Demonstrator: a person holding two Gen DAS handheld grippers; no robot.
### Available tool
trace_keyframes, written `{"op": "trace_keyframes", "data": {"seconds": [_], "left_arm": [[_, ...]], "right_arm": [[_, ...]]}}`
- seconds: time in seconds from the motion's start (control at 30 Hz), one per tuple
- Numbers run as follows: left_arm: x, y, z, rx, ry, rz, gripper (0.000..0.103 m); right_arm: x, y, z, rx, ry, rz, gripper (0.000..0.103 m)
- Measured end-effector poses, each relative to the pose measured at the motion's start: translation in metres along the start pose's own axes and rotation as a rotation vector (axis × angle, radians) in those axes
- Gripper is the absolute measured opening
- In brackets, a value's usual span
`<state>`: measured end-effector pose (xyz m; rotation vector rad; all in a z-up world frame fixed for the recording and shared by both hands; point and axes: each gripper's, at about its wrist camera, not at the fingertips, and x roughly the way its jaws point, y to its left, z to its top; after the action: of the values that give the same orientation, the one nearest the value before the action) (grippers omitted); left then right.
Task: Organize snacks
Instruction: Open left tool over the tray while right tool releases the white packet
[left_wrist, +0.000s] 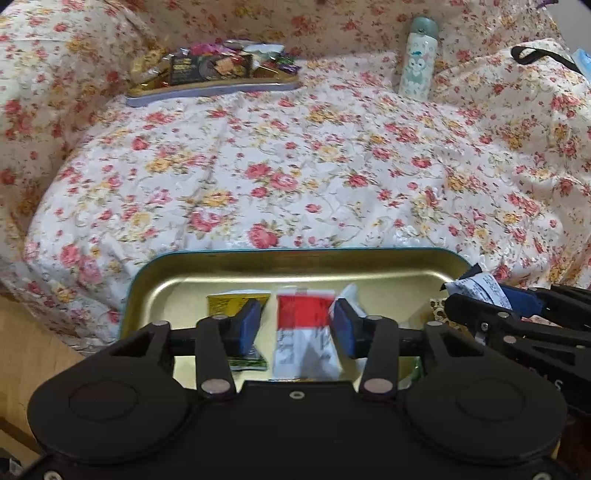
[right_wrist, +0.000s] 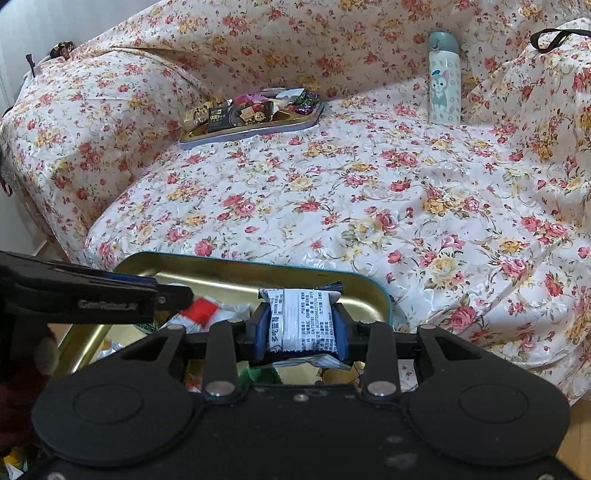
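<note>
A gold tin tray (left_wrist: 295, 255) with a teal rim lies on the near edge of a flowered sofa. My left gripper (left_wrist: 295, 325) hangs over it with its jaws apart. A blurred red-and-white packet (left_wrist: 304, 314) stands between them; the left pad (left_wrist: 248, 321) is clear of it. A yellow packet (left_wrist: 229, 300) lies in the tray to the left. My right gripper (right_wrist: 301, 325) is shut on a white-and-blue snack packet (right_wrist: 301, 317) above the same tray (right_wrist: 258, 275). In the left wrist view that gripper (left_wrist: 476, 291) enters from the right.
A second tin (right_wrist: 251, 131) heaped with wrapped sweets sits at the back of the sofa seat (right_wrist: 332, 192). A pale cartoon-print bottle (right_wrist: 445, 85) stands at the back right, beside a black strap (right_wrist: 554, 37). Wooden floor (left_wrist: 33, 350) shows at the lower left.
</note>
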<state>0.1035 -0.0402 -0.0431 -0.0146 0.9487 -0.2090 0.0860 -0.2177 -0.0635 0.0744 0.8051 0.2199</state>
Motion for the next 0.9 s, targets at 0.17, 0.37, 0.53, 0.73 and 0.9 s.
{"op": "trace_keyframes", "data": {"seconds": [0.17, 0.37, 0.53, 0.73, 0.9], "left_arm": [[-0.010, 0.003, -0.009, -0.005, -0.009, 0.061, 0.054], [-0.023, 0.004, -0.019, 0.002, -0.025, 0.087, 0.055], [-0.032, 0.005, -0.026, 0.002, -0.040, 0.090, 0.055], [-0.039, 0.004, -0.031, -0.005, -0.049, 0.082, 0.055], [-0.042, 0.004, -0.033, -0.009, -0.057, 0.085, 0.055]], "right_arm": [[0.004, 0.003, -0.001, -0.014, 0.013, -0.015, 0.037], [0.008, 0.007, 0.000, -0.035, 0.021, -0.033, 0.037], [0.007, 0.011, 0.000, -0.050, 0.016, -0.033, 0.037], [0.004, 0.014, 0.001, -0.046, 0.011, -0.023, 0.038], [-0.003, 0.016, 0.005, -0.036, -0.004, -0.020, 0.038]]}}
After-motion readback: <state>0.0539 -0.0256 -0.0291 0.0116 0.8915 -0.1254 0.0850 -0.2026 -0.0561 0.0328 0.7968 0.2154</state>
